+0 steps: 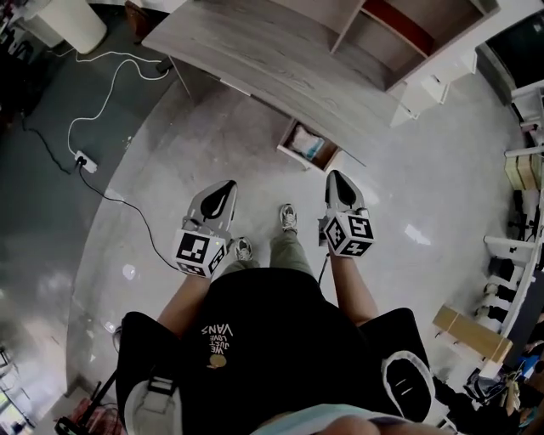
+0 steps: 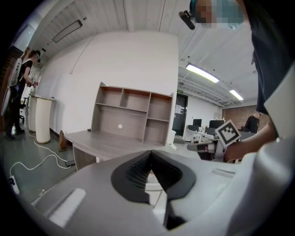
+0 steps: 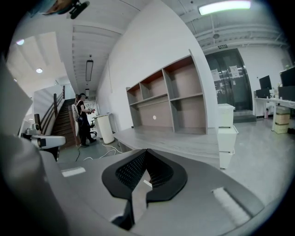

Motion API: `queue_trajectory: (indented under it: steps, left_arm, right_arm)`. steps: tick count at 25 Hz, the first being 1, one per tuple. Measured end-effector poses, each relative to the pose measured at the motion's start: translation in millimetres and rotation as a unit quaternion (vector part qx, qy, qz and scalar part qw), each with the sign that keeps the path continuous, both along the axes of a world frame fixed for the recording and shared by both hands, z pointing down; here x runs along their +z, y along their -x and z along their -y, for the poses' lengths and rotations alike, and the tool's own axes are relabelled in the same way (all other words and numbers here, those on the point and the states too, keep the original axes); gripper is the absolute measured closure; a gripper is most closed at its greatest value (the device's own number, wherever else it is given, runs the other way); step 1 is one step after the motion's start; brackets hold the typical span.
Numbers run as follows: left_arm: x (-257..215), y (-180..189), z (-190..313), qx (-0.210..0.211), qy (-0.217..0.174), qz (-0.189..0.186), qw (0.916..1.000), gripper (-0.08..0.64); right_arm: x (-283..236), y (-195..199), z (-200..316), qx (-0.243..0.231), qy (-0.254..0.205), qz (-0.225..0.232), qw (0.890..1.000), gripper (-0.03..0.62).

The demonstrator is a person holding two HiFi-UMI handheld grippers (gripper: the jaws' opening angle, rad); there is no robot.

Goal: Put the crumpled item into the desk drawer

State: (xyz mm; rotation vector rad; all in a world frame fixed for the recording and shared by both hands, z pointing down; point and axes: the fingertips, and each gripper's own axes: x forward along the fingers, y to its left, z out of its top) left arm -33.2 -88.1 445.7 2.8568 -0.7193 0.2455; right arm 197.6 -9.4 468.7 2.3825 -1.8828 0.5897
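A grey wooden desk [image 1: 255, 51] stands ahead of me, with its drawer [image 1: 287, 136] pulled open below the front edge. Something pale and bluish [image 1: 308, 147] lies inside; I cannot tell what it is. My left gripper [image 1: 228, 184] and right gripper [image 1: 335, 175] hover side by side above the floor, short of the drawer, both pointing toward the desk. In the left gripper view, the left gripper [image 2: 150, 153] has its jaws shut with nothing between them. The right gripper [image 3: 145, 151] is likewise shut and empty. No crumpled item is held.
An open shelf unit [image 1: 399, 34] sits on the desk, with a white drawer cabinet [image 1: 425, 89] beside it. A white cable and power strip [image 1: 85, 161] lie on the floor at the left. A white bin [image 1: 72, 21] stands far left. A person [image 3: 83, 120] stands farther back.
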Motion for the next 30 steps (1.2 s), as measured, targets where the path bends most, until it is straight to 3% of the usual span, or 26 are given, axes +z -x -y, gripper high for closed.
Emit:
queue_trajectory:
  steps: [13, 30]
  left_arm:
    - [-19.1, 6.7, -19.2, 0.043, -0.01, -0.014, 0.9989, 0.508]
    - [-33.2, 27.0, -32.8, 0.06, -0.016, -0.023, 0.9978, 0.508]
  right_arm:
    - [-61.9, 50.5, -30.2, -0.02, -0.061, -0.014, 0.998, 0.588]
    - [-75.2, 77.1, -53.2, -0.028, -0.061, -0.03, 0.997, 0.588]
